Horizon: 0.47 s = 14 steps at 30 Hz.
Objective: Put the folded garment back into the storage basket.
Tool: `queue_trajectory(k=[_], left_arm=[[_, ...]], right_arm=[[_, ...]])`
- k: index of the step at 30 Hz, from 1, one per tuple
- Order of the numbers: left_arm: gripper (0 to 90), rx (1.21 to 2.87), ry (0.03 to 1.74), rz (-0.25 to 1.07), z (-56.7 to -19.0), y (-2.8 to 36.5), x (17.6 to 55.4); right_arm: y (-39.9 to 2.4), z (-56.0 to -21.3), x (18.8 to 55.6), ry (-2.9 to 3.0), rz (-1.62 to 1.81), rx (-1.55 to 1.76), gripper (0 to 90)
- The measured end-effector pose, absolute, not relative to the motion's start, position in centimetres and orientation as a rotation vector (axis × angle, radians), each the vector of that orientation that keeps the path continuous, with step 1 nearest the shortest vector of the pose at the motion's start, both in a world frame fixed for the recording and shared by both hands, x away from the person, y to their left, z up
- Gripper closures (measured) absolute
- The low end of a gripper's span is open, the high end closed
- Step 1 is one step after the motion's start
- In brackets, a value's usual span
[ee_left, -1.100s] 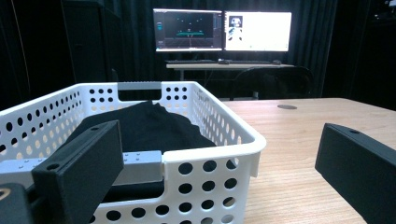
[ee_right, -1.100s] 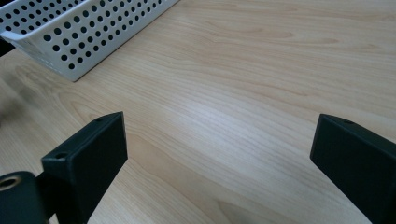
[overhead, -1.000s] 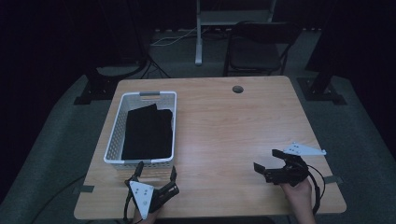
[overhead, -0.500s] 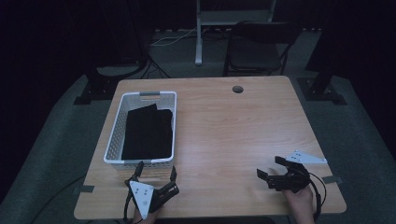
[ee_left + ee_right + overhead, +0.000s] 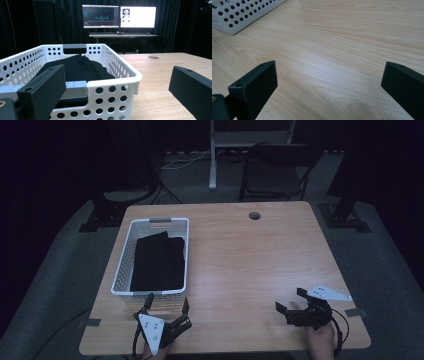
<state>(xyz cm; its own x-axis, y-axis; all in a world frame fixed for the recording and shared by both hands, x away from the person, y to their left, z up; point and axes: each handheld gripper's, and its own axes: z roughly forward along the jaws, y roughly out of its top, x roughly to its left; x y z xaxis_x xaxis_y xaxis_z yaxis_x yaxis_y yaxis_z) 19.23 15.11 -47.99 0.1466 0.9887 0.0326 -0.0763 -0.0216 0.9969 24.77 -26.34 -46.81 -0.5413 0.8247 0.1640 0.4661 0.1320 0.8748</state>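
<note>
A white perforated basket [image 5: 121, 265] stands on the left half of the wooden table [image 5: 240, 260], with a folded black cloth [image 5: 157, 262] lying inside it. My left gripper [image 5: 167, 301] rests open at the front edge, just short of the basket's near wall. In the left gripper view the jaws stand wide apart around the left gripper [image 5: 116, 77], facing the basket [image 5: 113, 86] and the cloth [image 5: 80, 66]. My right gripper [image 5: 289, 299] sits open near the front right of the table, empty. The right gripper [image 5: 329, 73] looks along bare wood, with a basket corner [image 5: 242, 12] far off.
A cable hole [image 5: 254, 215] is set near the table's far edge. A black chair [image 5: 277, 167] and a desk leg [image 5: 214, 155] stand behind the table. Two lit monitors [image 5: 118, 17] sit on a desk beyond.
My right gripper has drawn back toward the front edge of the table and a little to the right. The left gripper, the basket and the cloth have not moved.
</note>
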Motion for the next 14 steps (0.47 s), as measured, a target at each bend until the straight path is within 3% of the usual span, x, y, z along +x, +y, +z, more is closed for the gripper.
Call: queue_trajectory(k=[14], left_arm=[[2.2, 1.24, 1.033, 1.153, -47.99, 15.11, 19.23]], right_arm=[[-25.59, -46.91, 24.95, 2.076, 1.275, 1.251, 0.3]])
